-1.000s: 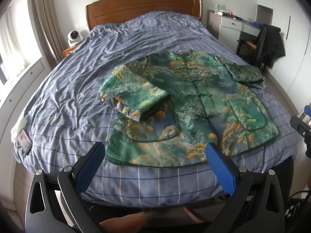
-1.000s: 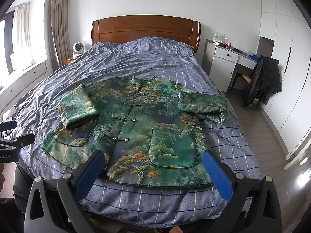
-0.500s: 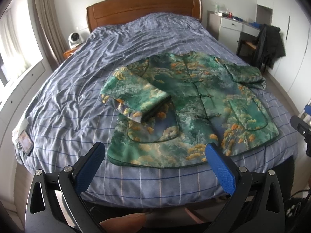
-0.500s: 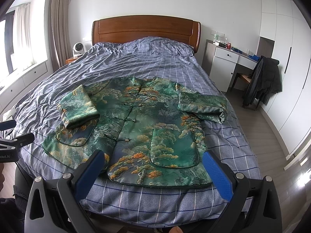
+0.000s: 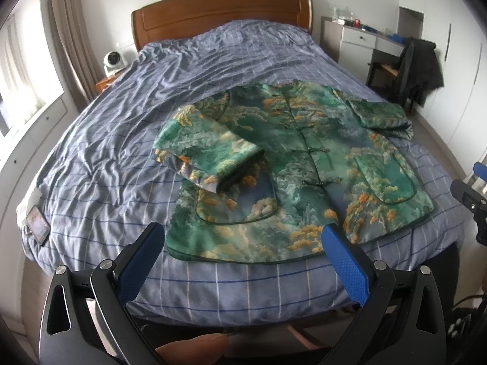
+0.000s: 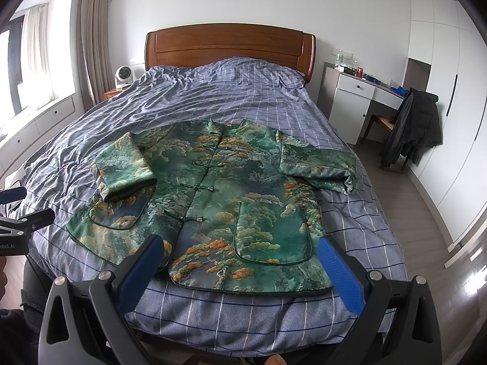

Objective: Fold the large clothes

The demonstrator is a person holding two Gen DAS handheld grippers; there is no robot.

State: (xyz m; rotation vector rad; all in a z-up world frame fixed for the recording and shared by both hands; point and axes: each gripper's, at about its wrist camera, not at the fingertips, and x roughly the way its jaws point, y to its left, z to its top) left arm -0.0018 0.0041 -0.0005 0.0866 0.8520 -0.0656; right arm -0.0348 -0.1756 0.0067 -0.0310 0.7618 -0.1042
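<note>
Both my left gripper (image 5: 243,252) and right gripper (image 6: 243,261) hang spread wide, empty, short of the jacket (image 6: 213,200) lying flat on the bed (image 6: 243,91). Padded, slippery-looking satin; I'd pinch the outstretched sleeve (image 6: 319,164) by its cuff.

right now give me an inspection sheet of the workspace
surface: bed with wrinkled blue checked duvet
job's things: green patterned jacket lies front up, buttoned; one sleeve folded onto the body, other sleeve out to the side
clutter: small card at the bed's edge
grippers: left claw and right claw both open, holding nothing, short of the hem
cables: nothing seen
surroundings: wooden headboard, white fan, desk, dark coat on a chair
</note>
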